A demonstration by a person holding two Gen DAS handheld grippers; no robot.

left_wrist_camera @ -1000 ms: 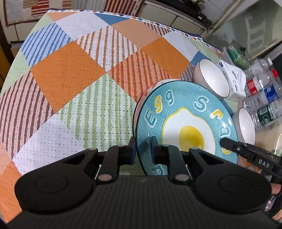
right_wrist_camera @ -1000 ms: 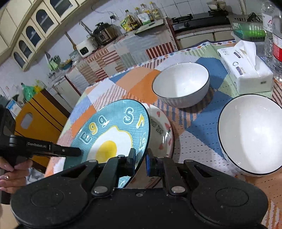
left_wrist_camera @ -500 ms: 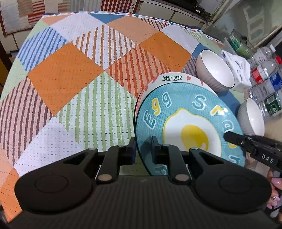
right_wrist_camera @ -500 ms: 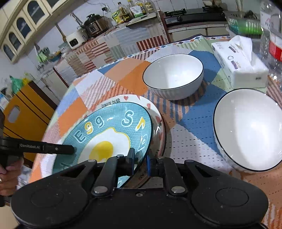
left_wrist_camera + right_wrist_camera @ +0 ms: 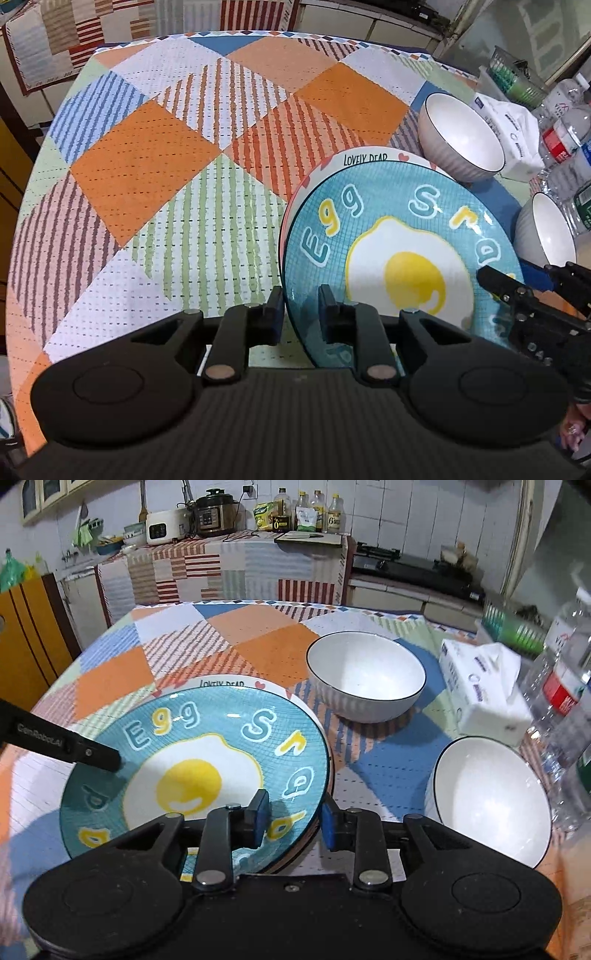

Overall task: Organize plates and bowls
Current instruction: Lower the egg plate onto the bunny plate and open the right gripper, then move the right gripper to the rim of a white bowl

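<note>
A blue egg plate (image 5: 207,764) lies on top of a white plate (image 5: 258,685) on a round table (image 5: 147,177) with a patchwork cloth. The left gripper (image 5: 301,314) clenches the egg plate's rim at about 9 o'clock. The right gripper (image 5: 291,819) sits astride the rim at about 5 o'clock; its jaws have just been opening, and the pads stand clear of the rim. One white bowl (image 5: 365,681) stands at 1 o'clock from the plates, near but apart. A second bowl (image 5: 491,805) stands at 3 o'clock. A tissue pack (image 5: 484,686) lies beyond the bowls, and water bottles (image 5: 565,686) stand at the table's right edge.
</note>
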